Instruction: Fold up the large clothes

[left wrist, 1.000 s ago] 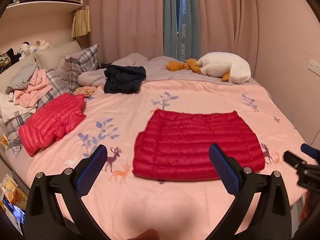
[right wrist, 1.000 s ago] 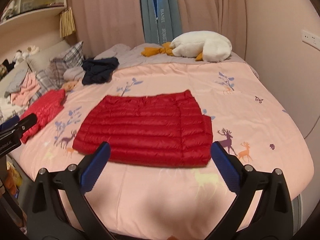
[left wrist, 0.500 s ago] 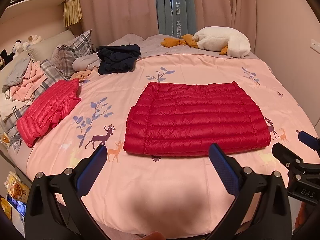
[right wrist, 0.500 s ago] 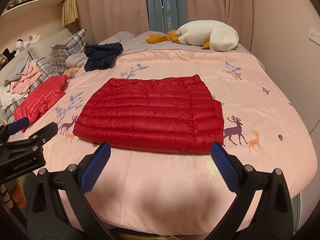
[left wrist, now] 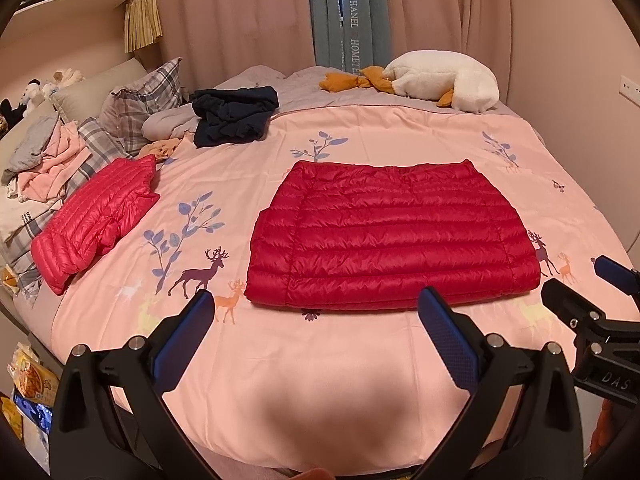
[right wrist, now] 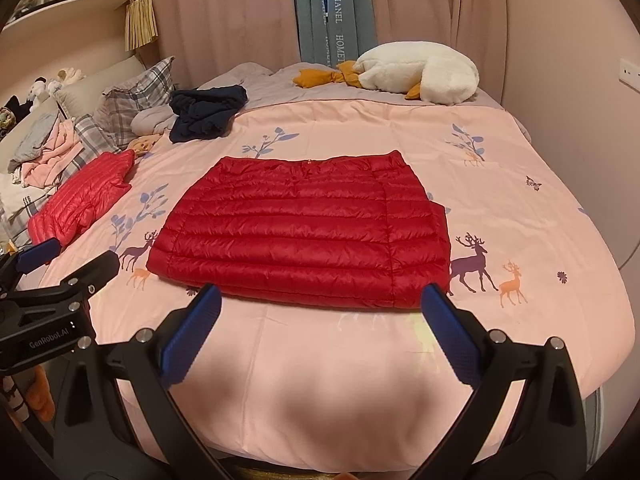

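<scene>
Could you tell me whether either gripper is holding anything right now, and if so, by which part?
Nothing is held: left gripper and right gripper are open, short of the red jacket.

Place: a home bedroom
Bed: pink deer-print duvet (left wrist: 320,368), plaid pillows (left wrist: 148,96)
Window side: pink curtains (left wrist: 240,20)
Homely clutter: white plush goose (left wrist: 444,80), heaped clothes (left wrist: 48,152), stuffed toys (left wrist: 36,88)

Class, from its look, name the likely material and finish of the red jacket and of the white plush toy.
Red jacket: probably thin, shiny synthetic shell over padding; it shows glossy, puffed, stitched rows. White plush toy: likely fleecy pile fabric; matte, fuzzy surface.
</scene>
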